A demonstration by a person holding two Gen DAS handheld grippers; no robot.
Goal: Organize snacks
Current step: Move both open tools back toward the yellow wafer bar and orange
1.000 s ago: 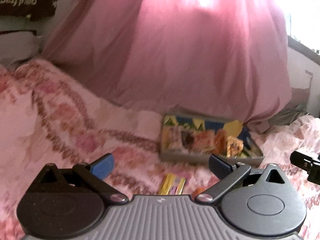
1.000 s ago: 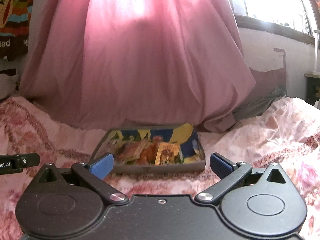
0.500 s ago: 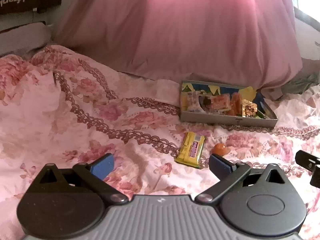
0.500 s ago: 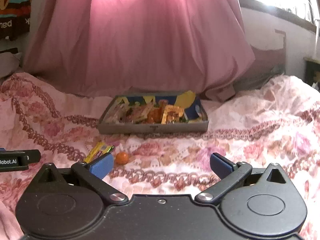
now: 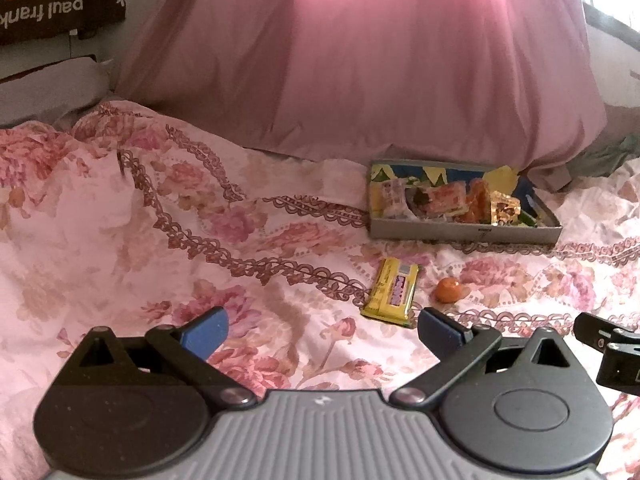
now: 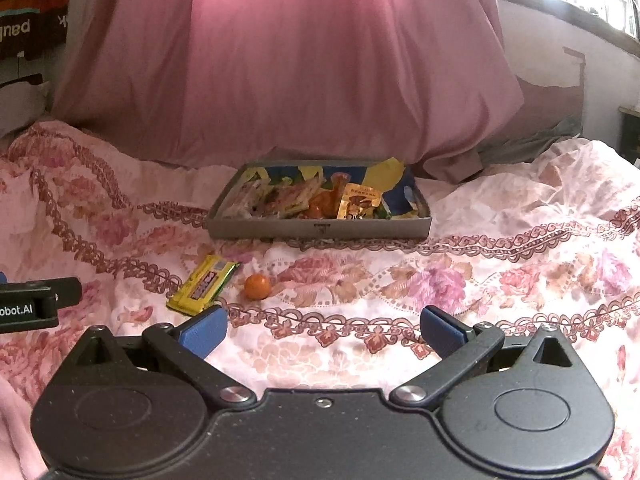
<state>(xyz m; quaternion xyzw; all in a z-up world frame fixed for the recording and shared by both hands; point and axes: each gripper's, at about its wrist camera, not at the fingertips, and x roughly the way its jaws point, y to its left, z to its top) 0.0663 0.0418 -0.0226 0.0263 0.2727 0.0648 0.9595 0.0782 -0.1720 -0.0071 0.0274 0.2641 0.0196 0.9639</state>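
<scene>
A shallow grey box [image 5: 464,233] [image 6: 320,229] holding several snack packets rests on the flowered bedspread near the pink curtain. In front of it lie a yellow snack bar [image 5: 393,291] [image 6: 203,288] and a small orange ball-shaped snack [image 5: 447,289] [image 6: 257,286]. My left gripper [image 5: 322,334] hovers open above the bedspread, just short of the yellow bar, with nothing between its blue fingers. My right gripper [image 6: 323,332] is open too and empty, with the orange snack ahead to its left.
A pink curtain [image 6: 288,60] hangs down behind the box. The bedspread [image 5: 140,248] rises in folds at left and right. A dark printed bag [image 5: 52,4] sits at the far upper left. A window ledge [image 6: 568,4] runs along the right wall.
Both grippers have tilted down and drawn back, so the yellow bar and orange snack came into full view. Both stayed open and empty; the objects have not moved.
</scene>
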